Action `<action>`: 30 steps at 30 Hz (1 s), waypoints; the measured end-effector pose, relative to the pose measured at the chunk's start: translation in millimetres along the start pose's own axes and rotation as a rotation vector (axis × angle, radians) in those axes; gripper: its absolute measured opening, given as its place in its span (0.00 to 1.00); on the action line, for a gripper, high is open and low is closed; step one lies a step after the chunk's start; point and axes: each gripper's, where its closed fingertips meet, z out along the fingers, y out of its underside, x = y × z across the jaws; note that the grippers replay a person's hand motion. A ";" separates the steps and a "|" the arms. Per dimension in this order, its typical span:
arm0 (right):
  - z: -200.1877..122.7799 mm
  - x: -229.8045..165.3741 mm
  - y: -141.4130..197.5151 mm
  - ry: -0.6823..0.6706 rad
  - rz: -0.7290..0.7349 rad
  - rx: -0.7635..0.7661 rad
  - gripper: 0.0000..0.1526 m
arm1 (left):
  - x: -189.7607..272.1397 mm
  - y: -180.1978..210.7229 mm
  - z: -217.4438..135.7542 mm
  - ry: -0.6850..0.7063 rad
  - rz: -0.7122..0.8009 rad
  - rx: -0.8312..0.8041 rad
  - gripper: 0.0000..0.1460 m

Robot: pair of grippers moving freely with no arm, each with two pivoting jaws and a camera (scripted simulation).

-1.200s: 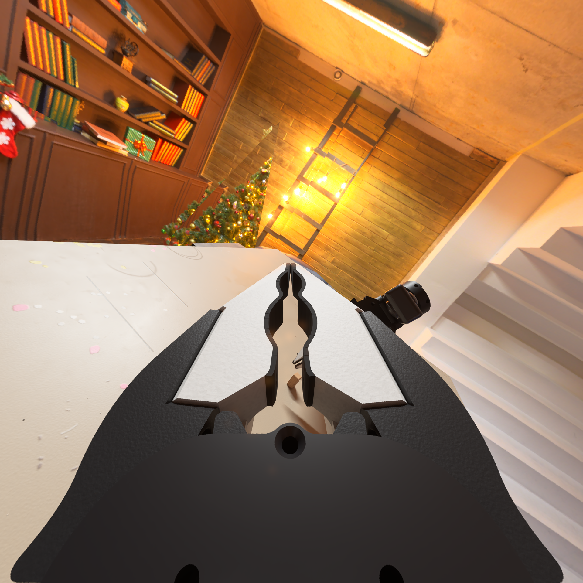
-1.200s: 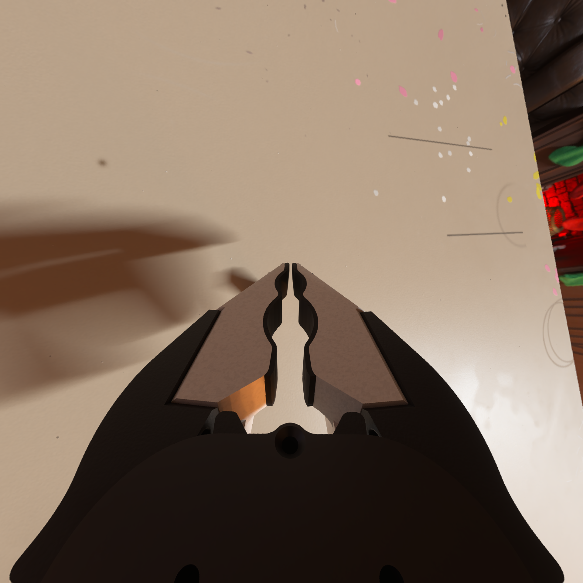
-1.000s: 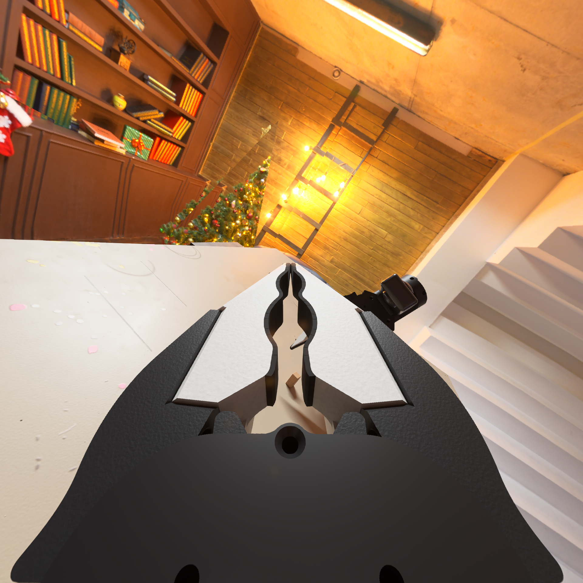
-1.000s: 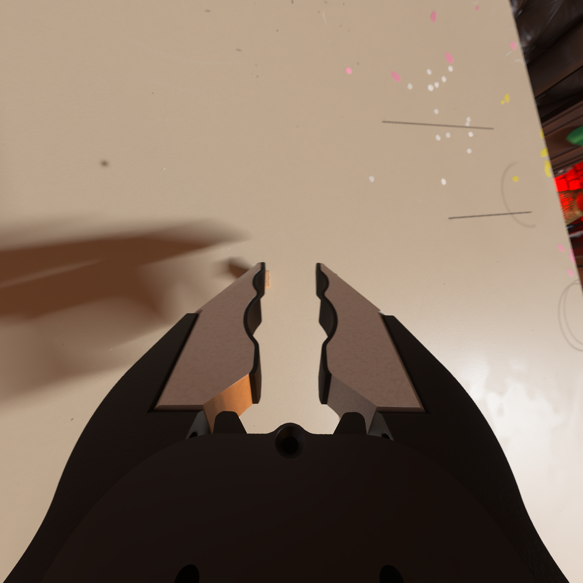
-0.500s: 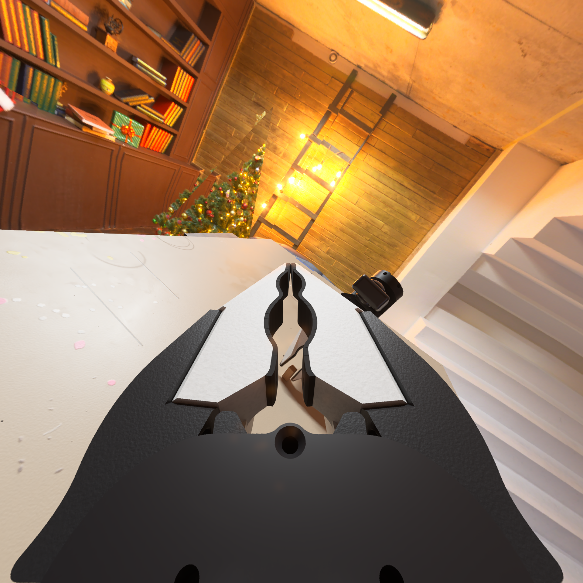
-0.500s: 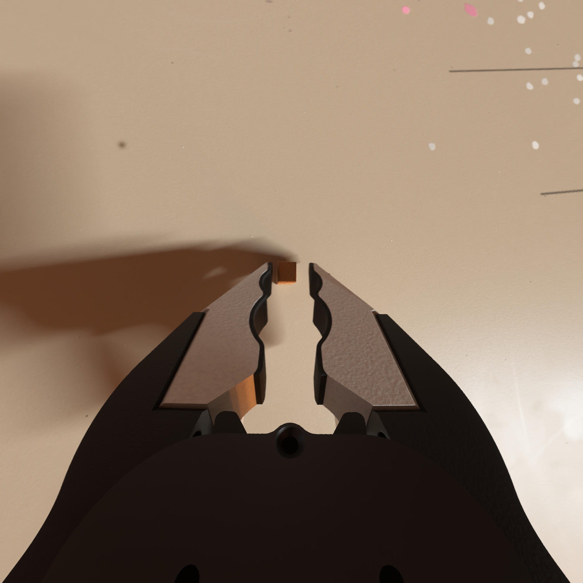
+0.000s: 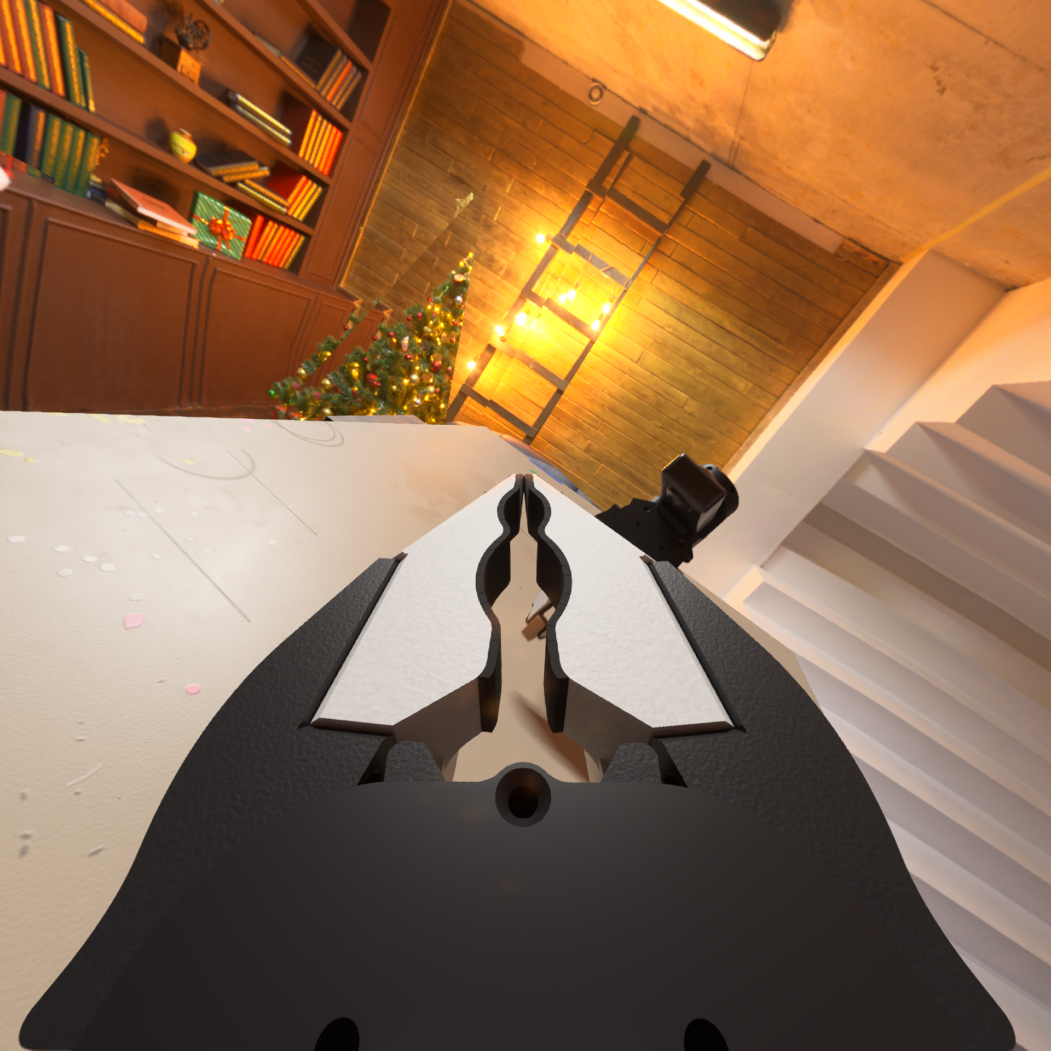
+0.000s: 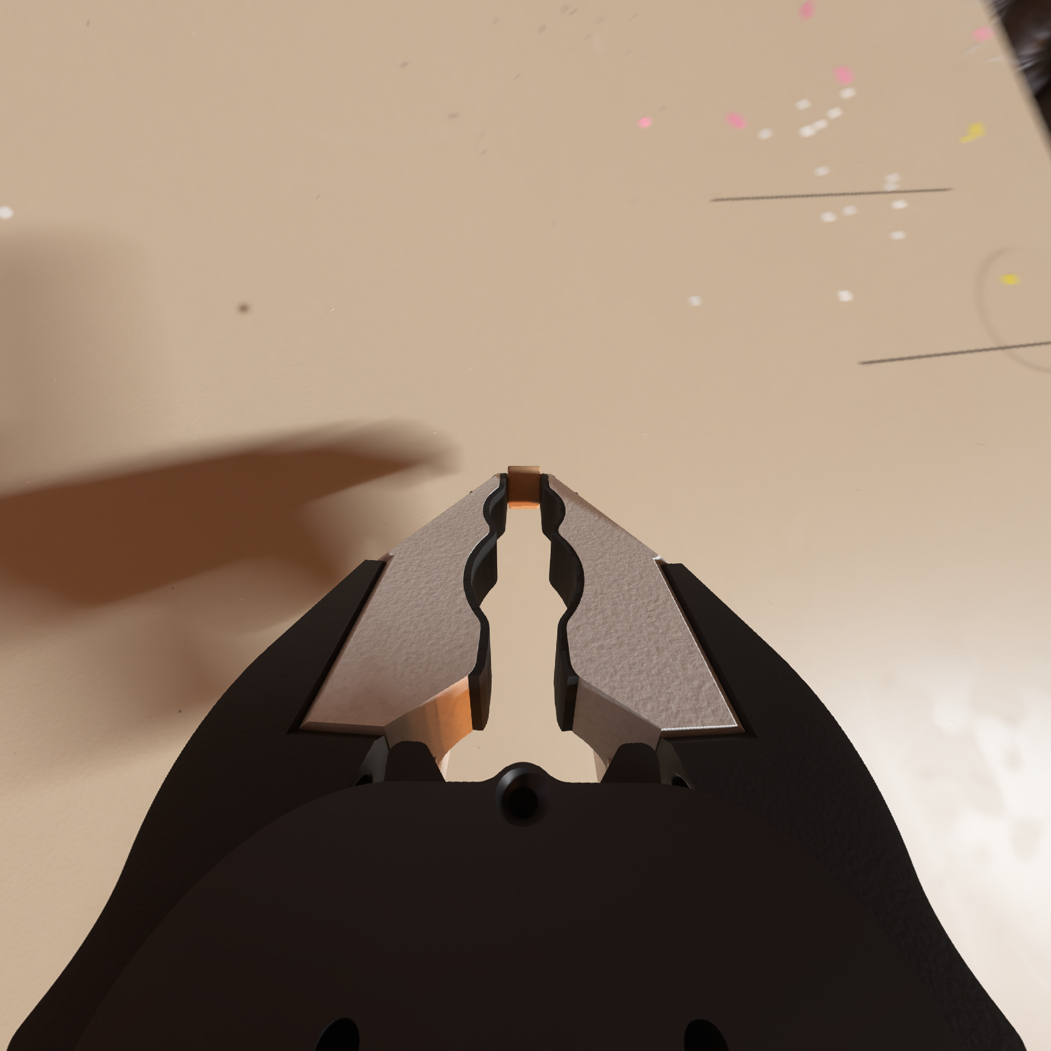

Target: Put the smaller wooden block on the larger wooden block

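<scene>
In the right wrist view my right gripper [image 8: 523,490] is shut on the smaller wooden block [image 8: 523,493], a small tan cube pinched between its fingertips just over the beige table [image 8: 398,227]. My left gripper [image 7: 522,482] is shut and empty, held above the table [image 7: 142,569]. Through the gap between its fingers I see the smaller block [image 7: 533,630] and a fingertip of the right gripper touching it. The right gripper's black body [image 7: 677,512] shows past the left gripper's right finger. The larger wooden block is not in either view.
The table carries paint specks [image 8: 733,119] and thin pencil lines [image 8: 830,195]. Its edge lies at the top right of the right wrist view [image 8: 1018,57]. A gripper shadow [image 8: 199,512] falls to the left. Beyond the table are a bookshelf [image 7: 142,142], a Christmas tree [image 7: 392,364] and stairs [image 7: 910,569].
My right gripper opened, came down close to the table around the smaller block, and shut on it. My left gripper stayed shut and shifted only slightly.
</scene>
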 end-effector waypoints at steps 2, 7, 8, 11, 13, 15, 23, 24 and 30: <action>-16.2 11.1 -2.7 0.050 0.016 0.031 0.07 | 0.6 0.1 0.1 0.001 0.001 -0.001 0.00; -72.7 48.6 0.6 0.224 0.100 0.109 0.07 | 0.4 1.8 1.3 0.002 0.000 -0.006 0.00; -86.9 58.9 3.8 0.282 0.123 0.118 0.07 | 0.3 2.3 1.6 0.002 -0.001 -0.007 0.00; -135.6 93.3 23.6 0.492 0.243 0.124 0.07 | 0.2 3.5 2.4 0.001 0.000 -0.011 0.00; -167.8 112.9 47.3 0.610 0.368 0.117 0.07 | -0.2 5.0 3.2 0.000 -0.001 -0.015 0.00; -195.8 128.8 77.1 0.703 0.525 0.145 0.07 | -0.6 6.9 4.4 -0.001 -0.002 -0.020 0.00; -227.0 146.9 220.5 0.863 1.056 0.102 0.07 | -1.6 12.1 8.7 -0.003 -0.003 -0.035 0.00; -223.3 146.5 231.7 0.870 1.089 0.081 0.07 | -2.1 12.8 9.2 -0.004 -0.005 -0.038 0.00; -193.7 141.3 273.1 0.862 1.143 -0.097 0.07 | -4.0 15.5 10.4 -0.006 -0.007 -0.045 0.00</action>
